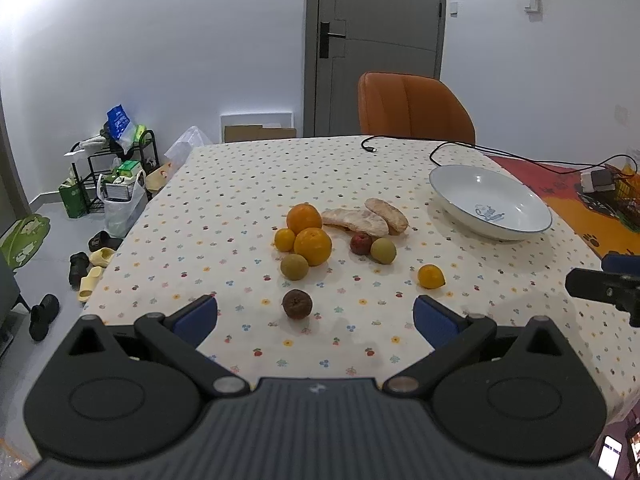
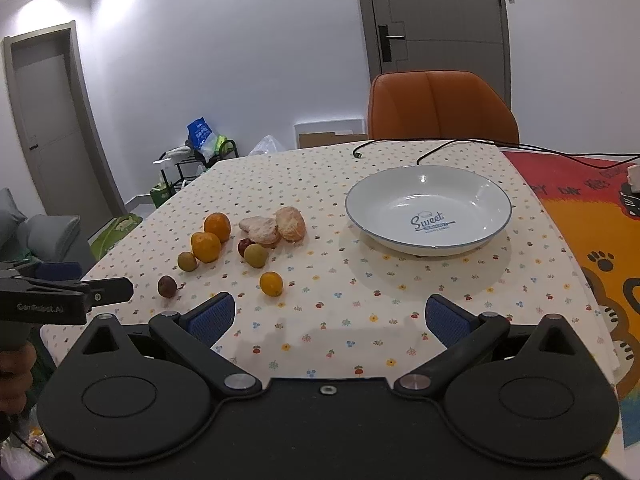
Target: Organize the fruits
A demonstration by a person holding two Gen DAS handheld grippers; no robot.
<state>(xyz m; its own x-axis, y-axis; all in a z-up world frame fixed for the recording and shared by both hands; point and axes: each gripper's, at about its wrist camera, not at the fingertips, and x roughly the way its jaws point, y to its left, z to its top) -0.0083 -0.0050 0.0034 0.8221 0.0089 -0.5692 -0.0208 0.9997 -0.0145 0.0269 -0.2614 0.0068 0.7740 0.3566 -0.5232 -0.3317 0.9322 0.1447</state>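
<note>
Two grippers of mine hover, jaws apart, holding nothing.
Left wrist: my left gripper [image 1: 316, 314] faces the wrinkled dark-brown fruit [image 1: 297, 303]. Right wrist: my right gripper [image 2: 328, 316] faces the small orange citrus [image 2: 271, 283]; white blue-rimmed plate [image 2: 486, 237] beyond, bare.

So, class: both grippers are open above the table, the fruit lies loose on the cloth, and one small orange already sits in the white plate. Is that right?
Not quite. The white plate holds no fruit; the right wrist view shows only its printed lettering inside. The small orange lies on the cloth apart from the other fruit. The rest stands: the left gripper and the right gripper are both open.
</note>
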